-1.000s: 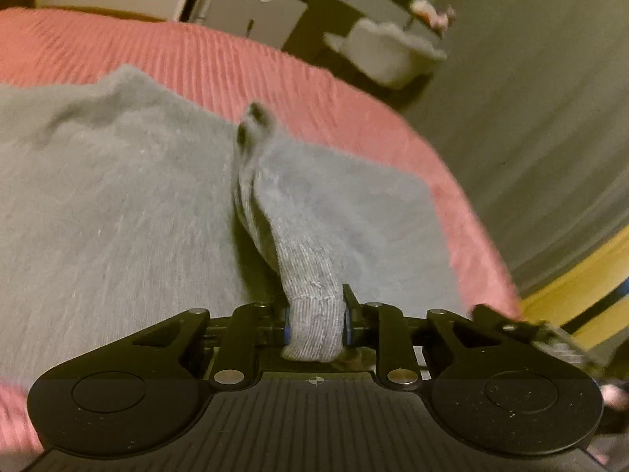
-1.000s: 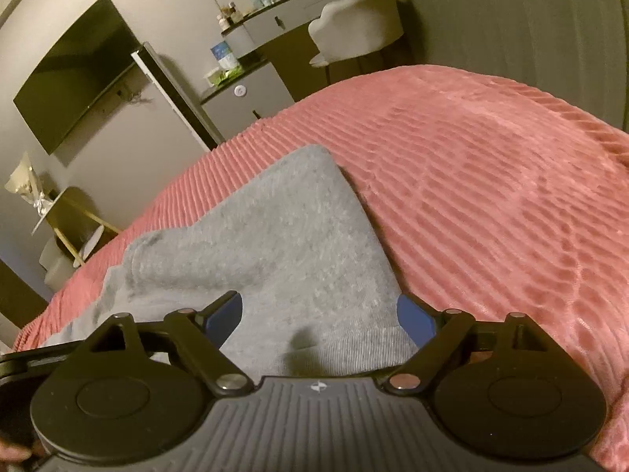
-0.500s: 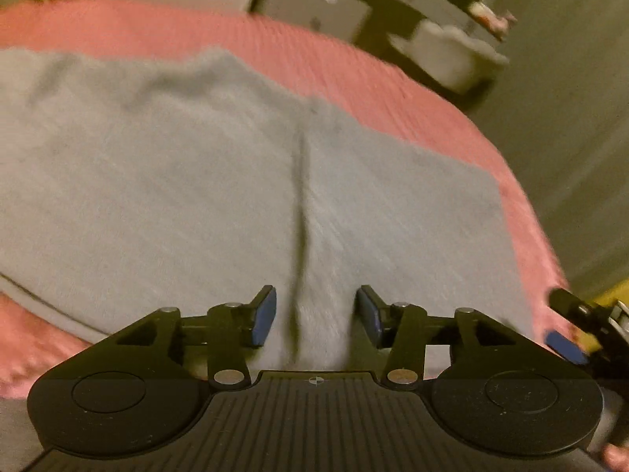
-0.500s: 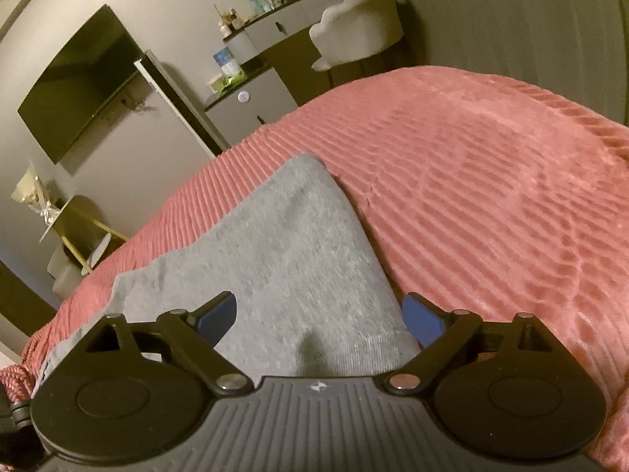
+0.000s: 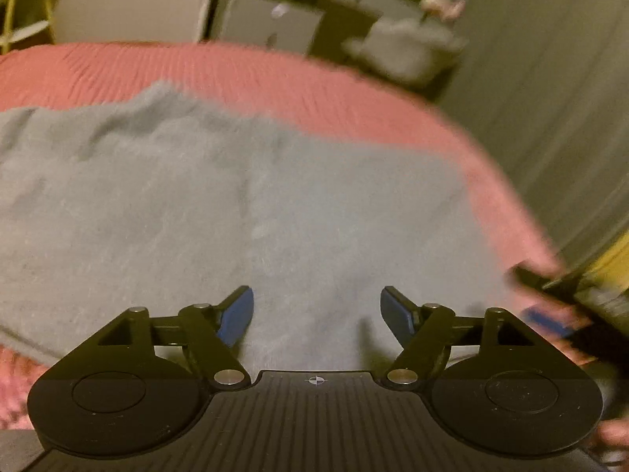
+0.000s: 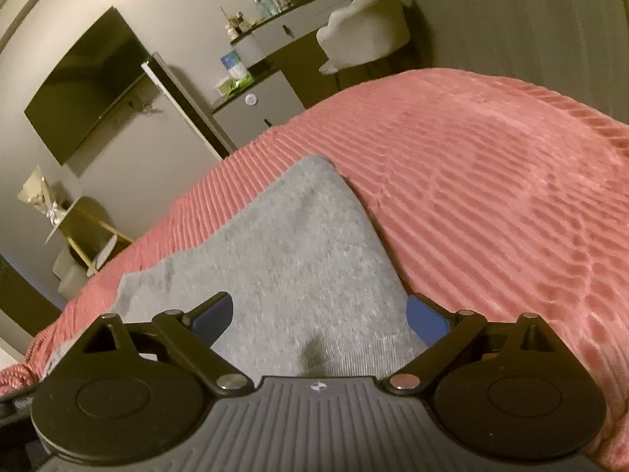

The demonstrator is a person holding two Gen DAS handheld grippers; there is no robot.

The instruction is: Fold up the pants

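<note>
The pink ribbed bedspread fills the scene under you, running out to the far edge of the bed in both wrist views. Across it lie the grey pants, spread flat with soft wrinkles near their far edge; from the right wrist view the same cloth narrows to a far corner lying on the spread, and its ribbed hem sits right below the camera.

Your left gripper hangs just over the grey cloth, jaws spread wide, blue pads apart with nothing between them but fabric lying underneath. The view there is smeared with motion blur, so fine detail is lost.

Your right gripper is spread wide too, holding nothing; its left pad sits above the cloth and its right pad at the cloth's right edge, where grey meets pink. Whether either touches the fabric I can't tell.

Off at the right edge of the left wrist view you can see the other gripper, dark and blurred.
</note>
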